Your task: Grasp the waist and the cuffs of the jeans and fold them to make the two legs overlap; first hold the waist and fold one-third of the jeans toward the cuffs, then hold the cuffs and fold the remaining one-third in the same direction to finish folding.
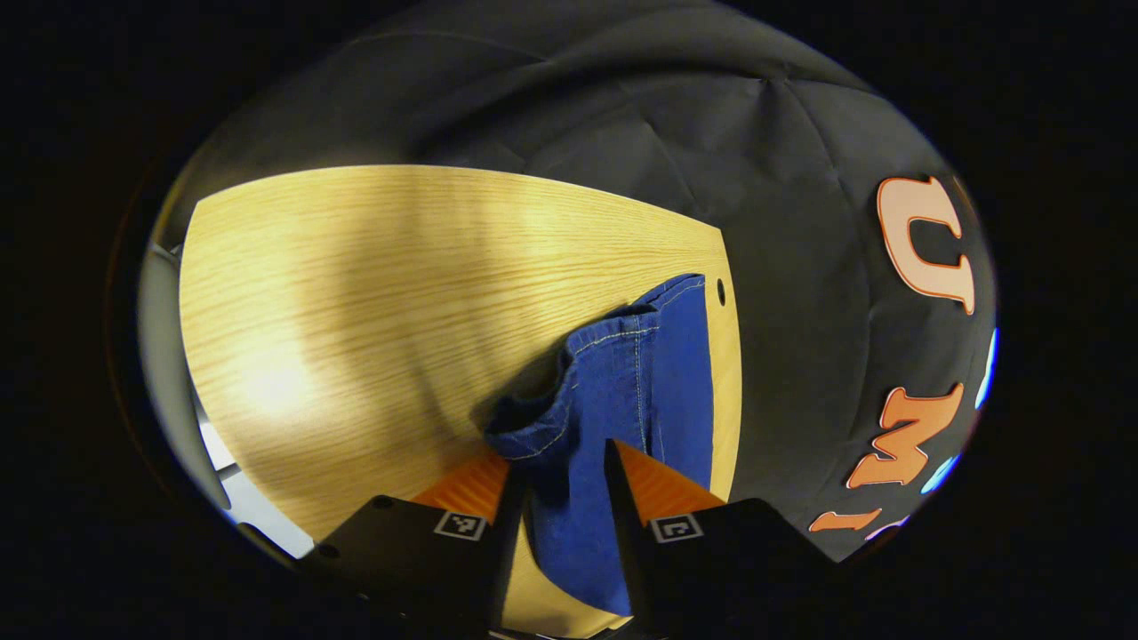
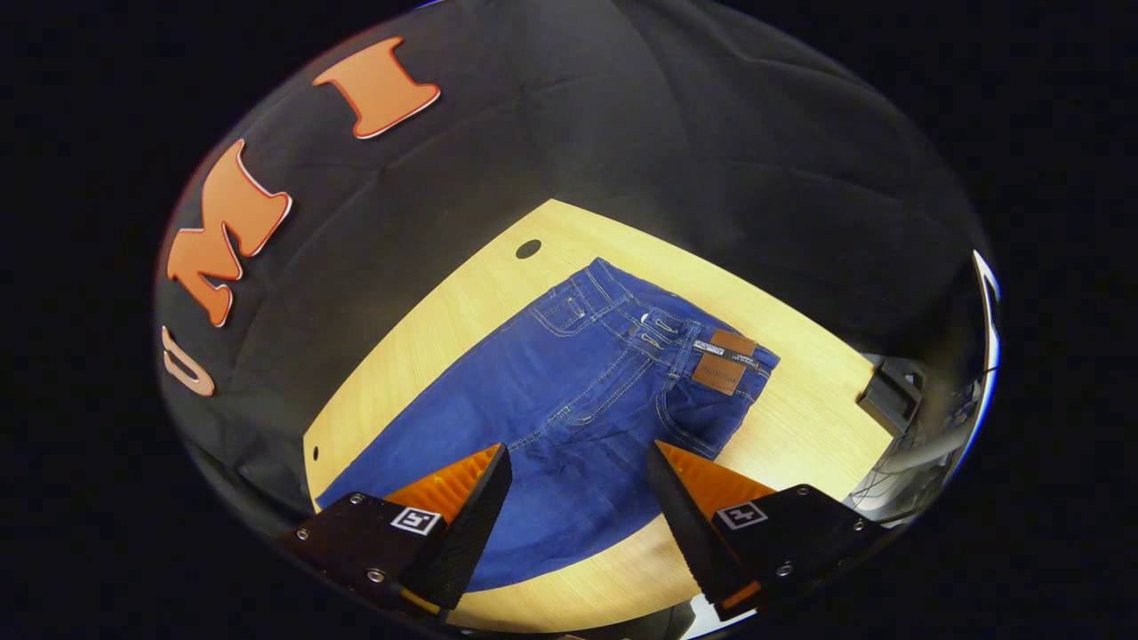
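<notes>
Blue jeans [image 2: 569, 391] lie flat on the wooden table [image 2: 800, 409], waist [image 2: 658, 329] at the far end with a brown leather patch [image 2: 725, 360]. My right gripper [image 2: 578, 462] hovers open above the seat and thigh area, with nothing between its fingers. In the left gripper view a leg cuff [image 1: 551, 418] of the jeans [image 1: 658, 382] is bunched and raised off the table [image 1: 356, 293]. My left gripper [image 1: 564, 471] is shut on this cuff, and the denim fills the narrow gap between its fingers.
A small cable hole [image 2: 528, 248] sits near the table's far corner by the waist, and another hole [image 1: 720, 291] near the cuff end. A black box [image 2: 889, 391] stands at the table's right edge. Bare wood spreads left of the cuff.
</notes>
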